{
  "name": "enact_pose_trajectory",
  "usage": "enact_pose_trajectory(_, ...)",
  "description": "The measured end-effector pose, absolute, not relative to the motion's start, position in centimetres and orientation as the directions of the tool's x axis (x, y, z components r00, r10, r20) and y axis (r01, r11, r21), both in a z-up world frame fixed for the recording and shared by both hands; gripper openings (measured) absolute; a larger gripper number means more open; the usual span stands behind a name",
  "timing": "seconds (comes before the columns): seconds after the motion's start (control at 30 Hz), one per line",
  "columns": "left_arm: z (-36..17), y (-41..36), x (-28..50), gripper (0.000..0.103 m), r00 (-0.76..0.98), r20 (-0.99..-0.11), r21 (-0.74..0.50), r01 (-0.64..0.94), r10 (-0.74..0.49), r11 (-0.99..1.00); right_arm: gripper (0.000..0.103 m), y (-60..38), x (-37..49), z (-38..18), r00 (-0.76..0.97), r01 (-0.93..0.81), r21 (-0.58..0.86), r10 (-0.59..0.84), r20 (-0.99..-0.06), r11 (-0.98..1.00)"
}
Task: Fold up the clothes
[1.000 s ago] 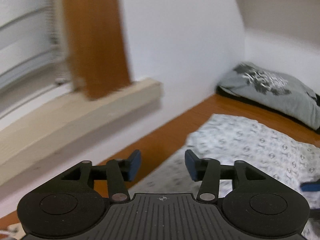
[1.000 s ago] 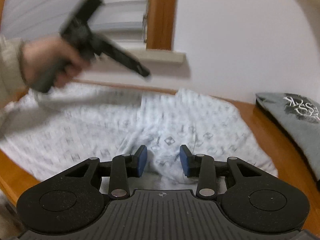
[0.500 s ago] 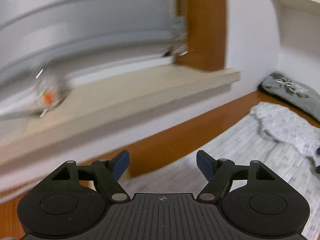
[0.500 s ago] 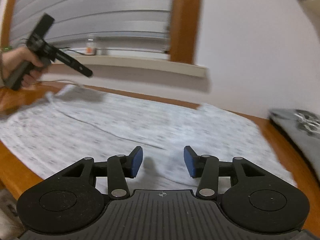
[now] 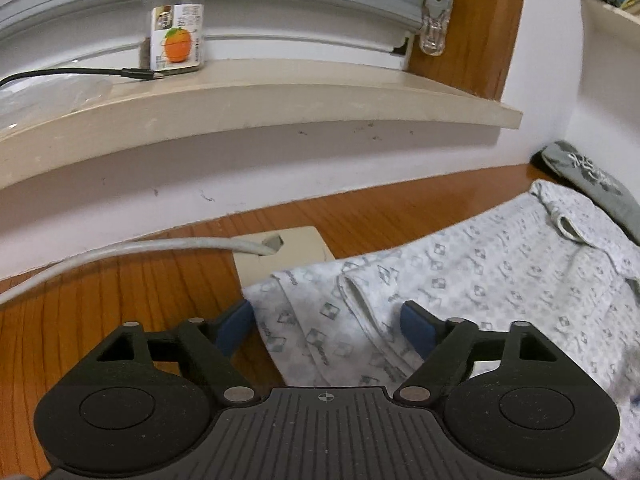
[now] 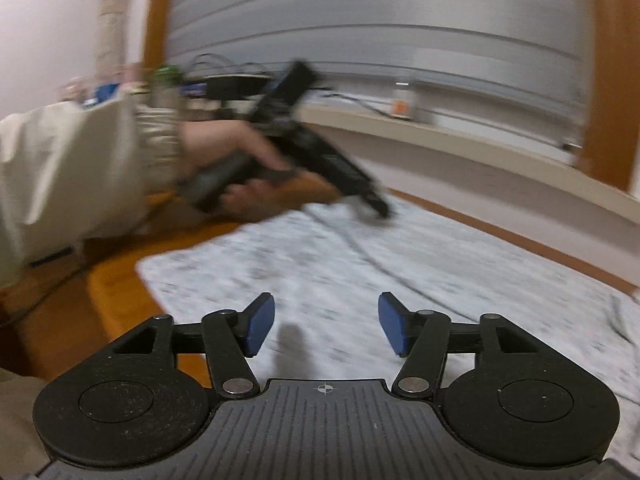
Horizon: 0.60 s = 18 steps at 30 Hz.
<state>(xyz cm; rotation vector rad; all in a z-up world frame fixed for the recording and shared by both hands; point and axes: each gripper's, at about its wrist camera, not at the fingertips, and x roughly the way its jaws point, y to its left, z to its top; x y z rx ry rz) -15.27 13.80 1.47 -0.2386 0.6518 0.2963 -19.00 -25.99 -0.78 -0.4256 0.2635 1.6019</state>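
Over the patterned garment (image 5: 460, 280), both grippers' fingers (image 5: 236, 326) now spread wider, holding nothing

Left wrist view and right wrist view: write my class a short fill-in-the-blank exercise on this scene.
1. The jar on the windowsill shows a picture of an ____.
2. Both the left gripper and the right gripper are ____.
3. The patterned garment lies on a ____ surface.

Missing words: orange; open; wooden
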Motion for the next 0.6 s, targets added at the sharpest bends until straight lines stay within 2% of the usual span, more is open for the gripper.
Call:
enact_pose_trajectory(0.17,1.2,14.0,-14.6,0.094,0.752,-0.626,-0.110,-0.349,0.208,0.931,0.060,-24.8,-21.2,-1.0,-0.088,-0.986,-0.089,0.886,-0.456,-0.144)
enact_pose_trajectory(0.23,1.2,14.0,-14.2,0.096,0.747,-0.630,-0.100,-0.350,0.213,0.931,0.066,-24.5,-22.1,-1.1,-0.105,-0.981,-0.095,0.877,-0.469,-0.168)
enact_pose_trajectory(0.43,1.1,13.5,-13.5,0.095,0.733,-0.643,-0.076,-0.350,0.222,0.934,0.069,-24.6,-23.9,-1.3,-0.128,-0.972,-0.114,0.875,-0.468,-0.204)
enact_pose_trajectory(0.6,1.3,12.7,-13.2,0.091,0.707,-0.668,-0.049,-0.352,0.231,0.935,0.071,-24.4,-23.8,-1.6,-0.150,-0.975,-0.076,0.870,-0.469,-0.209)
